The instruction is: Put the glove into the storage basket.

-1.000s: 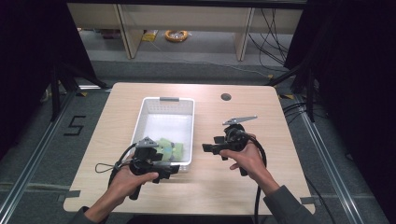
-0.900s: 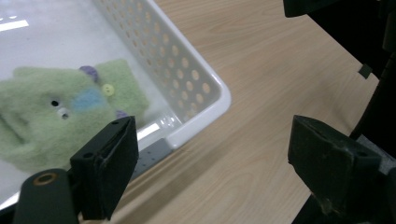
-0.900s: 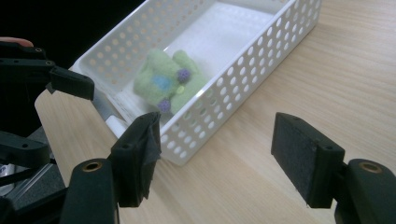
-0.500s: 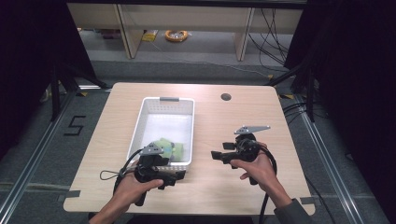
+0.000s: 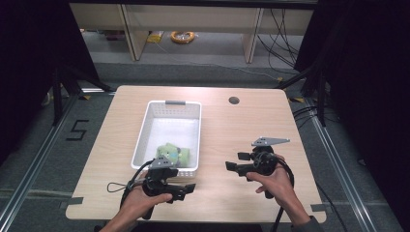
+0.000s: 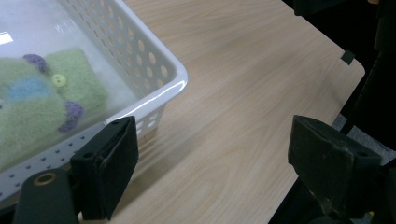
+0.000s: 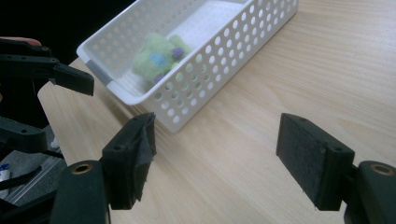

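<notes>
The green felt toy (image 6: 44, 100) lay in the near end of the white perforated basket (image 6: 175, 79), just beyond the left gripper (image 6: 210, 154), whose jaws stood apart and empty. The right gripper (image 7: 217, 154) had just been opening, nothing between its jaws. A careless sweep could have caught the basket corner and shoved it. The left gripper view resolved the toy's button; the high view showed both hands on the table (image 5: 227, 125).
</notes>
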Demonstrator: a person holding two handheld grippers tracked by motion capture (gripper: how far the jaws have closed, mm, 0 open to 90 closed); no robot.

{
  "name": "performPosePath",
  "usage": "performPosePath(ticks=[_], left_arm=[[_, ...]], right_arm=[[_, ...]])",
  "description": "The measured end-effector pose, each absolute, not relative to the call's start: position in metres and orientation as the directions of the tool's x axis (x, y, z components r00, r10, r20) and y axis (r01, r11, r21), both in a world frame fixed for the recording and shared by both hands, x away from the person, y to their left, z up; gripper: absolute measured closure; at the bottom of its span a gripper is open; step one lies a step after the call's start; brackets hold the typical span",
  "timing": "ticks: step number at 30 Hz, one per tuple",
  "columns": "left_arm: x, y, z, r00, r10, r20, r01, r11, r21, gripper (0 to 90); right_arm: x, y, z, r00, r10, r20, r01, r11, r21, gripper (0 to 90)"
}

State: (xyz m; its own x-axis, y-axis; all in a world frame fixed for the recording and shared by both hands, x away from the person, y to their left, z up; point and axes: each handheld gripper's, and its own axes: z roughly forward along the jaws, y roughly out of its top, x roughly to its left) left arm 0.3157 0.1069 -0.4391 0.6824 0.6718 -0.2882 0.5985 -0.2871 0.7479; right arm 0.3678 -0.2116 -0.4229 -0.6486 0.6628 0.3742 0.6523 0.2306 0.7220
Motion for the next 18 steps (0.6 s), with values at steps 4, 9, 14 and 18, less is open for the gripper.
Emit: performPosePath(ticks=[4,9,14,18], left_arm=[[0.313,0.105,-0.442,0.685,0.664,-0.300,0.594,-0.271,0.757,15.6],[0.310,0.105,-0.446,0.693,0.655,-0.303,0.591,-0.275,0.758,15.6],[0.306,0.105,-0.451,0.702,0.652,-0.287,0.575,-0.280,0.769,15.6],[0.303,0.104,-0.454,0.705,0.647,-0.289,0.574,-0.283,0.768,15.6]], right_arm=[[0.361,-0.214,-0.425,-0.652,0.664,0.366,0.646,0.234,0.727,27.9],[0.353,-0.219,-0.430,-0.668,0.671,0.323,0.608,0.240,0.757,26.2],[0.345,-0.221,-0.435,-0.686,0.664,0.297,0.583,0.257,0.771,25.3],[0.337,-0.219,-0.436,-0.685,0.680,0.261,0.563,0.267,0.782,23.8]])
